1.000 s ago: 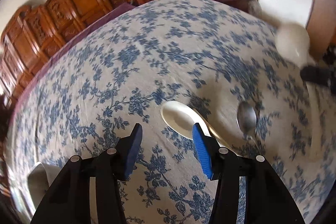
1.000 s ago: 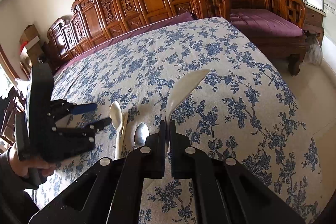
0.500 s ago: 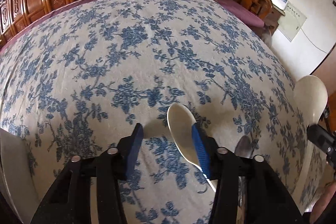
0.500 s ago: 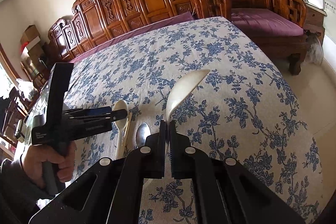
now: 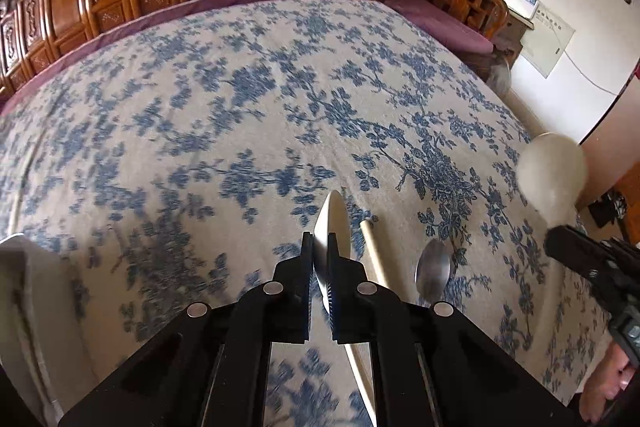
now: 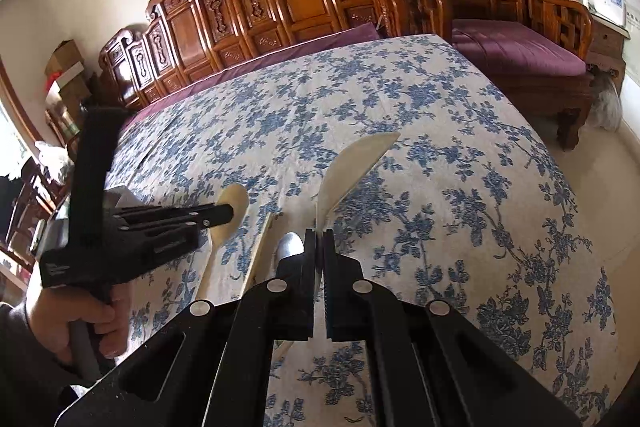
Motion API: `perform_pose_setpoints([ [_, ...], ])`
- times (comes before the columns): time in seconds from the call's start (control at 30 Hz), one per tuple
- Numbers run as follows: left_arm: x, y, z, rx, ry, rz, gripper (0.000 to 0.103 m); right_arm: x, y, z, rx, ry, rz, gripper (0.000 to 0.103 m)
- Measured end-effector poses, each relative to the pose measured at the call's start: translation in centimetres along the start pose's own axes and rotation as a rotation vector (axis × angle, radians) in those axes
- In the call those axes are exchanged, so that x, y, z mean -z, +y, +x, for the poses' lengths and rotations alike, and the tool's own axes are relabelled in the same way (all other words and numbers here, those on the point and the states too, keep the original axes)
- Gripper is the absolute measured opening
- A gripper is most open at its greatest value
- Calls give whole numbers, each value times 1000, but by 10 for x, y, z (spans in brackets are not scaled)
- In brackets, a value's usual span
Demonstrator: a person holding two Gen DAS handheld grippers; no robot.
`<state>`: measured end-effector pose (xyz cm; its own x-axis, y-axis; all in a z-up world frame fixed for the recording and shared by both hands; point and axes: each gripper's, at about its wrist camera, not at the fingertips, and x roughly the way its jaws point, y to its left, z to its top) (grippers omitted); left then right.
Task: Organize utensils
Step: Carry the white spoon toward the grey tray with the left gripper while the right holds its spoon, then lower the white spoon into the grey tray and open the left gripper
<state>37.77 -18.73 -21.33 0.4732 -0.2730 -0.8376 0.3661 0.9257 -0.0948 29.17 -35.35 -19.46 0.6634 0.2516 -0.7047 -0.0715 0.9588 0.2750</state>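
Both grippers pinching spoons over the floral tablecloth

Your left gripper (image 5: 319, 241) has just been closing, and its jaws now pinch the edge of the cream spoon (image 5: 334, 223), whose handle lies toward you on the tablecloth (image 5: 240, 99). Your right gripper (image 6: 319, 239) is clamped on the white rice paddle (image 6: 352, 167) and holds it clear above that cloth. Just right of the cream spoon lie a pale stick (image 5: 372, 251) and, beyond it, the metal spoon (image 5: 434, 269). The left grip is on a thin, curved rim, so the spoon may pivot or slip free as you lift. Its long handle could also sweep the stick into the metal spoon.
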Motion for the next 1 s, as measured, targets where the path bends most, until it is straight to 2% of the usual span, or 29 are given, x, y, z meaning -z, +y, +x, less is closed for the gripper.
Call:
perform_pose_setpoints([
  [0.23,10,26,-48,-58,-49,30,5,6,39,9,-19,23,-97,5],
  [0.57,26,84,-102,-135,-101,9,5,20,88,23,-37,60,-199,4],
  [0.73,39,118,-122,-174,-136,-17,5,28,105,31,-37,71,-234,4],
  [1.0,54,171,-125,-199,-142,-91,5,33,118,41,-35,79,-258,4],
])
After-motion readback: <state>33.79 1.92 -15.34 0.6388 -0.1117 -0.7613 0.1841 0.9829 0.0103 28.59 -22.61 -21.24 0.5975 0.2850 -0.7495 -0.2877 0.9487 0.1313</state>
